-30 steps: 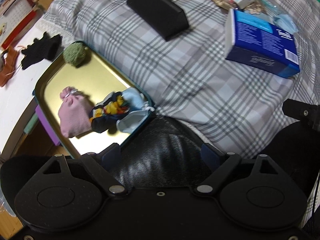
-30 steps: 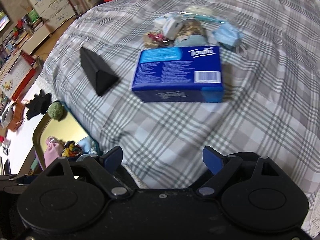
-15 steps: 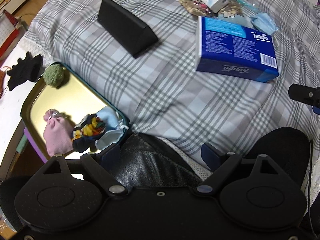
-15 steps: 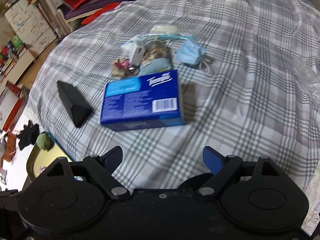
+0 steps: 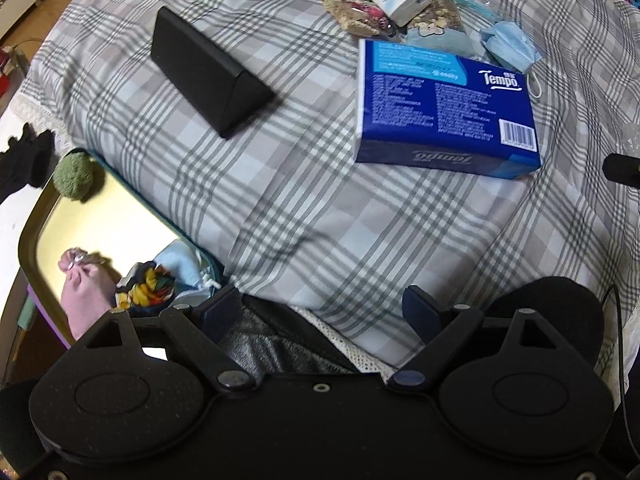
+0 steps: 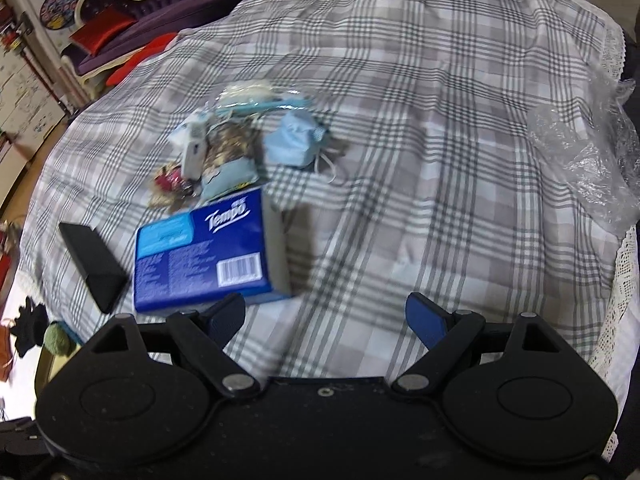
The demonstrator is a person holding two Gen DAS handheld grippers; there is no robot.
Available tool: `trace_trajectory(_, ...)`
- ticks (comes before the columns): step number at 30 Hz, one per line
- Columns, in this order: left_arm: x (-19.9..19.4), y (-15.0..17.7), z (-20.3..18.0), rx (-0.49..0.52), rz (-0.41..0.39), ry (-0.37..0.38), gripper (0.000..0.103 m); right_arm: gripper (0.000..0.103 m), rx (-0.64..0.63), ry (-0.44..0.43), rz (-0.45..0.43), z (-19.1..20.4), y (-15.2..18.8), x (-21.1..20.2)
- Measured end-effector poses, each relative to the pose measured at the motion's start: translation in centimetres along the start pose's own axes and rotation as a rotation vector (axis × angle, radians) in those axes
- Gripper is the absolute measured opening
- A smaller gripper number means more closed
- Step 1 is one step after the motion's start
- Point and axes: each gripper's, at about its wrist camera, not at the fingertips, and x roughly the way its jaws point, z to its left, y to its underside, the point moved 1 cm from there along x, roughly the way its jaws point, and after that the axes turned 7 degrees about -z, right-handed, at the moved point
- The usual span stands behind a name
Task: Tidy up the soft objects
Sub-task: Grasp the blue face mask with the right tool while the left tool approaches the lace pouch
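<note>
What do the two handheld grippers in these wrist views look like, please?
Both look alike: the left gripper and right gripper have matte black stippled bodies, round raised discs on either side, black linkage arms with silver rivets, and dark blue fingers. A thin black cable runs beside the left one.

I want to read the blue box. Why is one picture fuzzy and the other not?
Right wrist view: motion blur smears the tissue box and the small pile behind it. Left wrist view: sharper, so the box lettering reads clearly; the gold tray glares brightly. Both views bend at the edges.
</note>
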Motion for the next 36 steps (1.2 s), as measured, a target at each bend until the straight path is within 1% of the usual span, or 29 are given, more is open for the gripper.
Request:
trace_trajectory(12, 0.4, -3.2, -0.6, 0.011, -0.022, 0.008, 0.085, 0.087, -0.005, 0.029, 0.006, 0.5, -2.8, 3.0)
trace_trajectory(19, 1.3, -4.8, -0.3, -0.008, -0.007, 0.027, 0.085, 0.087, 0.003, 0.037, 0.012, 0.6, -4.1, 4.5)
trace_trajectory(24, 1.6, -6.0, 0.0, -0.013, -0.017, 0.018, 0.085, 0.087, 0.012, 0.044, 0.004, 0.7, -5.2, 5.2)
trace_trajectory(29, 1.9, -7.6, 0.6, -0.035, -0.024, 0.022, 0.085, 0.087, 0.042, 0.044, -0.009, 0.6, -6.4, 5.9)
trace_trajectory(36, 2.9, -10.2, 0.7, -0.058, -0.021, 0.032, 0.085, 0.087, 0.116, 0.023, 0.007, 0.1, -8.4, 7.9)
